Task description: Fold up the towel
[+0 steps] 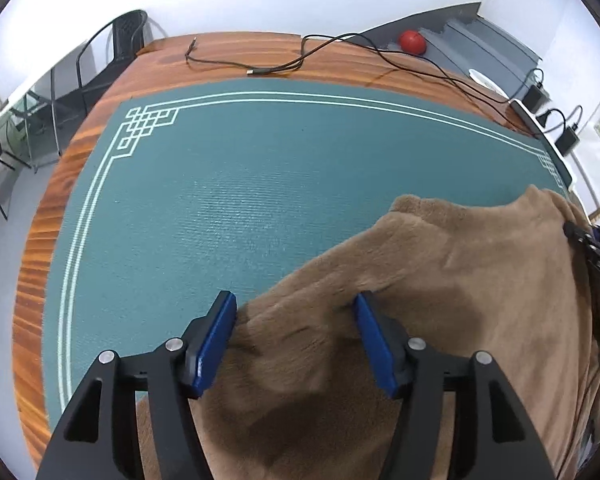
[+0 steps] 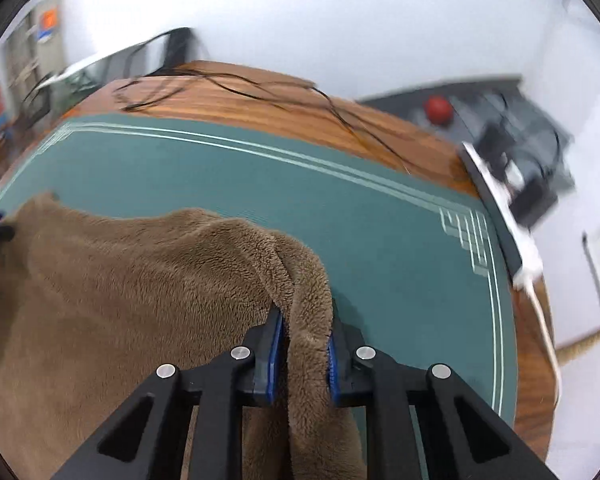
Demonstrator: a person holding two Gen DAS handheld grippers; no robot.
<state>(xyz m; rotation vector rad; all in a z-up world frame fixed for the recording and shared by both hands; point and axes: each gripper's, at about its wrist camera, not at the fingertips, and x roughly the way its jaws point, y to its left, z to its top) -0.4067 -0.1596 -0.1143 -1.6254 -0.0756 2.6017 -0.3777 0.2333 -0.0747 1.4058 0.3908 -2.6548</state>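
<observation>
**Getting both corners in hand before the fold**

Lying bunched on the green mat (image 1: 228,184), the brown plush towel (image 1: 440,280) covers the near right part of it, well short of the far white border lines; the mat in turn sits on a wooden table (image 1: 32,280) strewn with black cables (image 1: 340,46) along its far edge.

The right gripper (image 2: 303,354) is clenched on a thick ridge of towel, the pile squeezed between its blue pads (image 2: 275,356) and draping down past them. The left gripper (image 1: 295,340) stands spread wide, its blue pads (image 1: 216,340) straddling the towel's left edge with cloth beneath and between them, but not pinching it.

The step in hand appears to be securing the second hold. To do it well, the left gripper would likely need to settle on the true edge or corner rather than a mid-cloth wrinkle, and close on a single layer if possible, since a bundled pinch tends to give a crooked fold. Both holds should sit on the same side of the towel so it can be lifted taut and level. Thick pile may slip, so a deep bite seems wise. There is plenty of bare mat beyond for laying the cloth flat, clear of the cables.
</observation>
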